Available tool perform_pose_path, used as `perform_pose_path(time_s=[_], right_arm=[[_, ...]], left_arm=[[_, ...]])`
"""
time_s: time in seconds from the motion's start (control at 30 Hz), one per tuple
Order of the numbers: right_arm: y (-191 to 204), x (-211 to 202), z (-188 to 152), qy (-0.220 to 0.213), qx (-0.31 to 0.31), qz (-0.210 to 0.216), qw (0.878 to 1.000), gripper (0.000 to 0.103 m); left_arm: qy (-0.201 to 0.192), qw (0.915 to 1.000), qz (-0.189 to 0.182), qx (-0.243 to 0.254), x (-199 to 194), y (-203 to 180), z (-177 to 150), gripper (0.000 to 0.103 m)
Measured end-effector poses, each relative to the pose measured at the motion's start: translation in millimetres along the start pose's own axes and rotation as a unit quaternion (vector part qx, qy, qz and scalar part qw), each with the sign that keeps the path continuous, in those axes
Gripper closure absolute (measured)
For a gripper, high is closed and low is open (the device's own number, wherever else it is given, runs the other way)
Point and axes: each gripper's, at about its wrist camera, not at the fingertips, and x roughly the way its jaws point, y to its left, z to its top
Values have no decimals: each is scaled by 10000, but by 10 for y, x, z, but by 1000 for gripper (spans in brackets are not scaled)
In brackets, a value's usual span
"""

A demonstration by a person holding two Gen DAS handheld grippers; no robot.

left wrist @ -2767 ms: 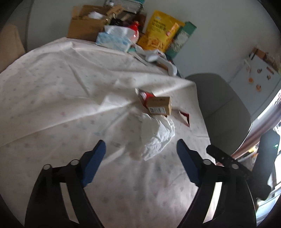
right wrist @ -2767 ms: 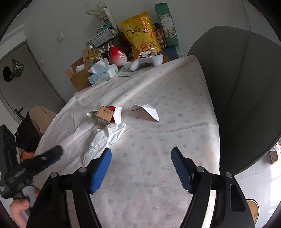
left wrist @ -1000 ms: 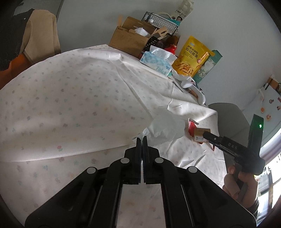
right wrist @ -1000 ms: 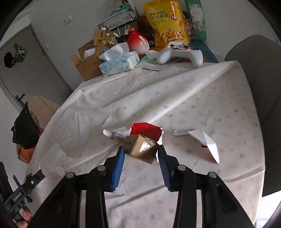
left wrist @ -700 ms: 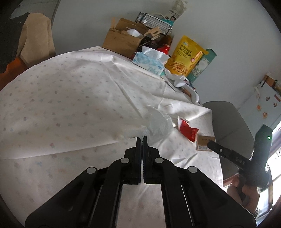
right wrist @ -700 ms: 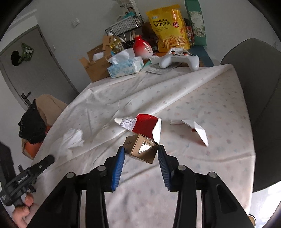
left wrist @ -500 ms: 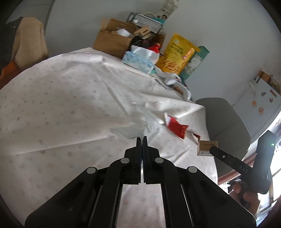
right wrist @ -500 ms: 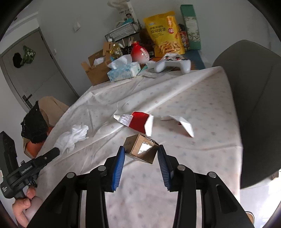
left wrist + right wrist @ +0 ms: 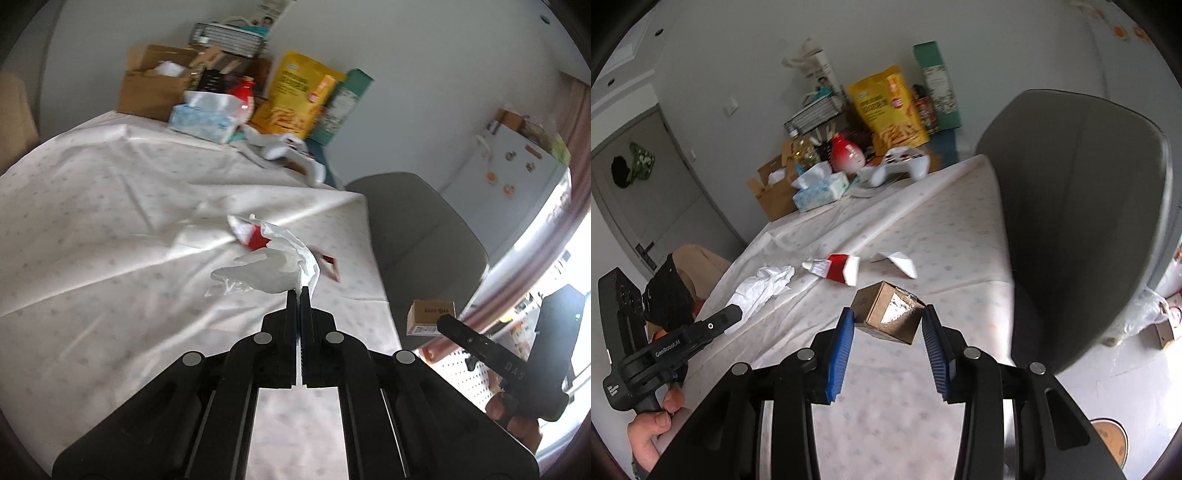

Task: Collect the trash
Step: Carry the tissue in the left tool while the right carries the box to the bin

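left tool (image 9: 299, 291): fingers pressed together on a corner of the crumpled white tissue (image 9: 271, 267), which hangs just ahead of the tips, lifted clear of the desk (image 9: 92, 221).
tissue handling: judged very light, soft and limp; a pinch on any fold holds it, but a thin edge could tear or slip out, so a thicker bunch is the safer hold.
right tool (image 9: 888, 323): blue pads part-way apart and clamped on the small brown box (image 9: 888, 312), 1 pad on each side, box tilted and off the desk.
box handling: looks like light, stiff cardboard with a shiny foil patch on the near face; flat opposite sides suit the pads best; hard squeezing would likely dent it, and the tilt suggests it could pivot.
still on the desk: a red-and-white wrapper (image 9: 838, 271) and a folded white paper (image 9: 897, 262), both just beyond the right tool's tips and near each other.
wrapper and paper handling: probably thin, flat and featherlight; raised edges or folds are the places to nip.
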Motion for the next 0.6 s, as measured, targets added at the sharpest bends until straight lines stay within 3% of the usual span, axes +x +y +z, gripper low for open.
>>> perform_pose_path(time_s=[0.37, 0.6], right_arm=[[-784, -528, -267, -137, 623, -538, 9965, 65], [-1327, -826, -557, -130, 1090, -933, 9896, 65]], left_arm=[[431, 9966, -504, 487, 271, -738, -273, 101], [829, 9898, -806, 835, 517, -1244, -539, 101]])
